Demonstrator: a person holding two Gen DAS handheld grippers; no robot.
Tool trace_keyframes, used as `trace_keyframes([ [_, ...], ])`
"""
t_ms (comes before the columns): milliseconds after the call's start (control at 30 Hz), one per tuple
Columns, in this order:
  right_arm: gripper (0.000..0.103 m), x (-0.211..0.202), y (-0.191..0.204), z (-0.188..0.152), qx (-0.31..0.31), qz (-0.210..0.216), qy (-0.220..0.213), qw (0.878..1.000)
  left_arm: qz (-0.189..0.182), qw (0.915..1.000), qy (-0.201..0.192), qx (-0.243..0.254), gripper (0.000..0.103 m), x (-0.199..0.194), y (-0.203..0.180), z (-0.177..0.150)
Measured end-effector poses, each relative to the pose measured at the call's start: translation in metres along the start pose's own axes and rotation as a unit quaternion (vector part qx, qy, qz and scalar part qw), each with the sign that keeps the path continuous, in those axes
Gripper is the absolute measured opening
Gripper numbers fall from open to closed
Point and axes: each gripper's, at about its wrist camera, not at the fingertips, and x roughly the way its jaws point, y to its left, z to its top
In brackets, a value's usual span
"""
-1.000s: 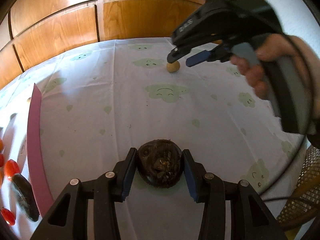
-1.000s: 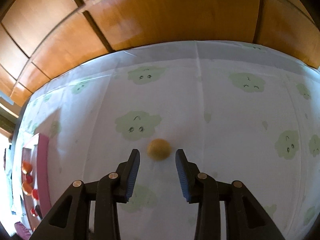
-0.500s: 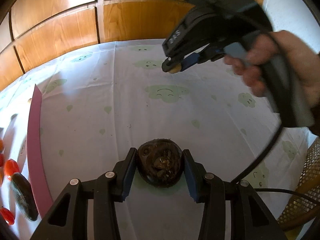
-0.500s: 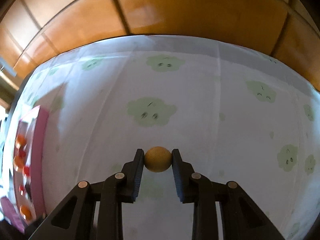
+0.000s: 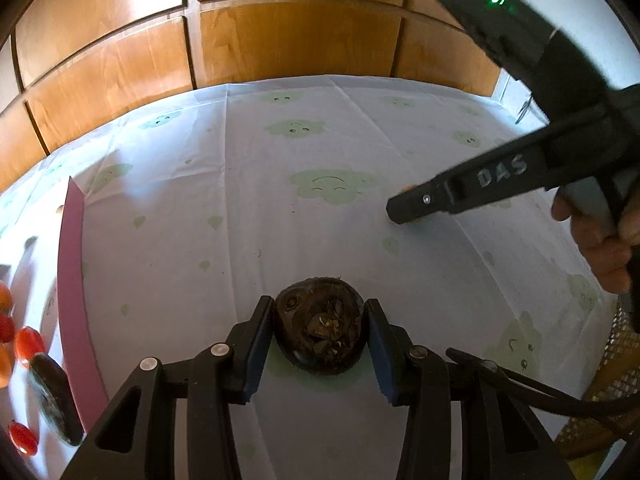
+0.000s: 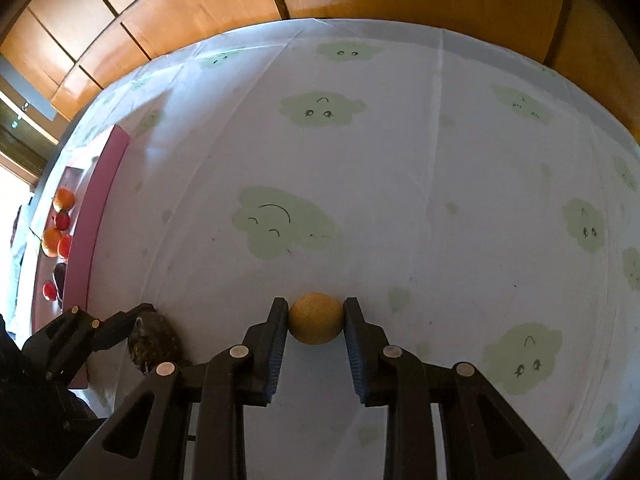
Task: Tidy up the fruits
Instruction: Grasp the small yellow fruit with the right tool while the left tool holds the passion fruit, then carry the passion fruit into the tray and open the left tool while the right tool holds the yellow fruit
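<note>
The left tongs [image 5: 318, 344] hold a dark brown, rough fruit [image 5: 320, 334]. Both blue pads [image 5: 256, 346] press on its sides. The fruit sits low, close over the cloth [image 5: 240, 184], which is white with green smiling clouds. I cannot tell if the fruit touches the cloth.

The right tongs [image 6: 316, 322] hold a small round yellow ball fruit [image 6: 316, 318] between their pads, one pad on each side. From the left tongs, the right tongs [image 5: 404, 212] are ahead and off to the right, and a hand [image 5: 600, 248] grips their handle. From the right tongs, the left tongs [image 6: 120, 328] and the brown fruit [image 6: 154, 342] are close by on the left.

Further left of both tongs is a pink tray [image 5: 70, 288]. In it lie small red and orange fruits [image 6: 58, 224] and a dark fruit [image 5: 54, 400]. A black wire [image 5: 540, 396] runs along the right side of the left tongs.

Past the cloth, ahead of both tongs, are brown wood doors [image 5: 280, 36].
</note>
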Motion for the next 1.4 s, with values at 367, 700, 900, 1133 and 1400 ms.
trace_keyframes([
  [367, 0.028, 0.003, -0.004, -0.002, 0.001, 0.005, -0.004, 1.0, 0.007, 0.9998, -0.006, -0.019, 0.045, -0.028, 0.004, -0.002],
  [700, 0.028, 0.001, 0.001, -0.002, -0.01, -0.007, -0.008, 1.0, 0.025, 0.9979, -0.041, -0.045, 0.045, -0.066, 0.021, 0.007],
  [900, 0.028, 0.002, 0.005, -0.003, -0.027, -0.021, -0.013, 0.999, 0.042, 0.9962, -0.057, -0.051, 0.045, -0.085, 0.03, 0.01],
  [1133, 0.028, -0.005, -0.011, 0.003, 0.003, -0.064, -0.038, 0.997, 0.048, 0.9965, -0.056, -0.037, 0.045, -0.089, 0.031, 0.004],
  [1400, 0.028, -0.005, -0.03, 0.006, 0.036, -0.099, -0.038, 0.994, 0.024, 0.9969, -0.052, -0.054, 0.045, -0.088, 0.036, 0.001],
])
